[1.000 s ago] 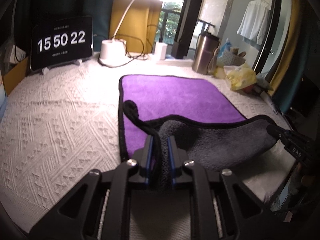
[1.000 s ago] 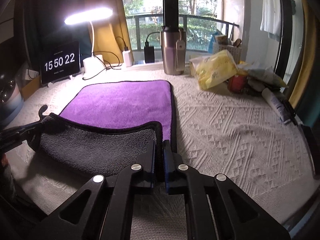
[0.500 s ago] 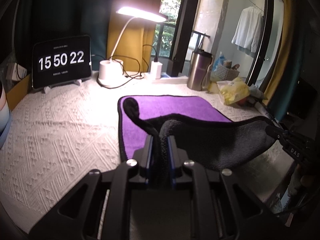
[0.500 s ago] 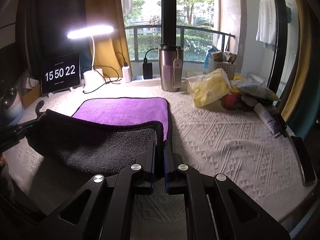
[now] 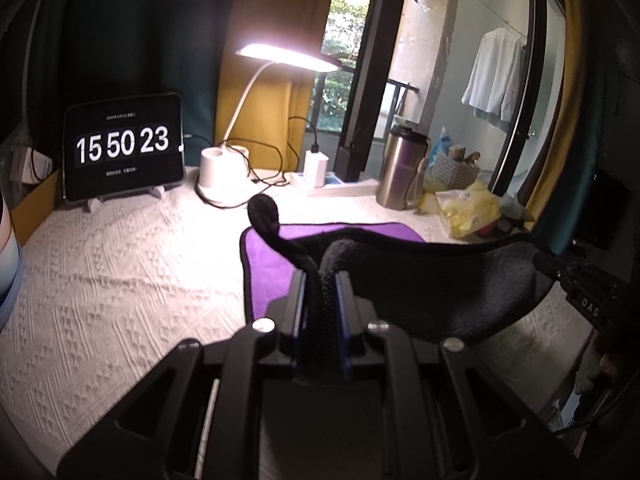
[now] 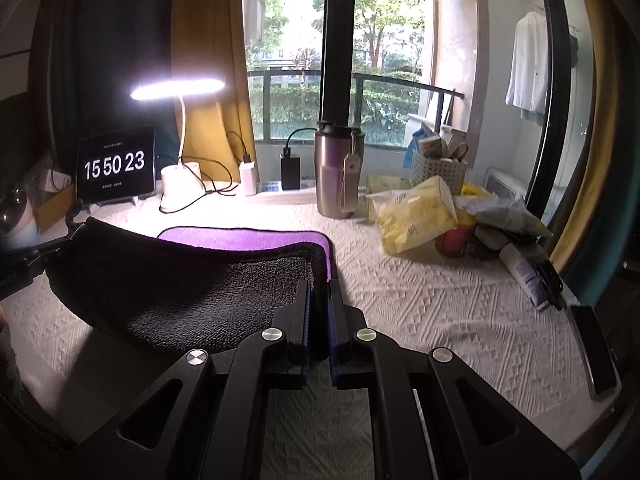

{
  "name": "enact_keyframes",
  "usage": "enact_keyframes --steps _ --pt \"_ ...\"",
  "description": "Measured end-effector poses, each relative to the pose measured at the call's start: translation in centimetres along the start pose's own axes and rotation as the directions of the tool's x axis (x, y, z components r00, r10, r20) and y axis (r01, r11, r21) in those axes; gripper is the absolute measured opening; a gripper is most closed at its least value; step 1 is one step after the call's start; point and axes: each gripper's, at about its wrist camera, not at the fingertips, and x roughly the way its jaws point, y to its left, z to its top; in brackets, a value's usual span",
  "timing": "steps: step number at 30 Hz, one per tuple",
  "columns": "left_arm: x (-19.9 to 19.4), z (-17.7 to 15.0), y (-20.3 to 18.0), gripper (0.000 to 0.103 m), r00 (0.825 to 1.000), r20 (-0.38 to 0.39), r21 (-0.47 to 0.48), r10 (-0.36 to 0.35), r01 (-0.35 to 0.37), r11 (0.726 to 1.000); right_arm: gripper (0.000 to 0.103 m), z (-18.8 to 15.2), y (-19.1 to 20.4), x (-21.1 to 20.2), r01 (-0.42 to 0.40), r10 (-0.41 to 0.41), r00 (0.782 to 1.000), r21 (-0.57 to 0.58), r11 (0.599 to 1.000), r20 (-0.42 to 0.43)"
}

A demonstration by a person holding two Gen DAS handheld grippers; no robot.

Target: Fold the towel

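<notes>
A towel with a purple face (image 5: 268, 276) and a dark grey underside (image 5: 432, 284) lies on the white textured table cover. Its near edge is lifted off the table and hangs between both grippers, grey side toward me. My left gripper (image 5: 320, 280) is shut on the towel's near left corner. My right gripper (image 6: 319, 292) is shut on the near right corner (image 6: 316, 256). The far part of the towel (image 6: 240, 236) still rests flat. The right gripper also shows at the right of the left wrist view (image 5: 576, 280).
A tablet clock (image 5: 124, 152), a lit desk lamp (image 5: 220, 176) with cables, and a steel tumbler (image 6: 338, 172) stand along the back. Yellow bags and clutter (image 6: 420, 216) sit at the right, with a tube (image 6: 524, 276) and a phone (image 6: 592, 352) near the right edge.
Both grippers have risen and moved forward with the towel's near edge. More of the purple face is now hidden behind the lifted grey underside.
</notes>
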Motion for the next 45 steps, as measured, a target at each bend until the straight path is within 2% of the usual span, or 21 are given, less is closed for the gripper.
enact_keyframes --steps 26,45 --pt "2.9 4.4 2.6 0.015 0.999 0.045 -0.013 -0.013 0.013 1.0 0.008 5.7 0.7 4.2 0.019 -0.019 0.999 0.011 1.0 0.044" --pt "6.8 6.0 4.4 0.015 0.998 0.028 -0.029 0.047 -0.047 0.998 0.008 7.4 0.3 9.3 0.05 -0.05 0.998 0.006 0.999 0.03"
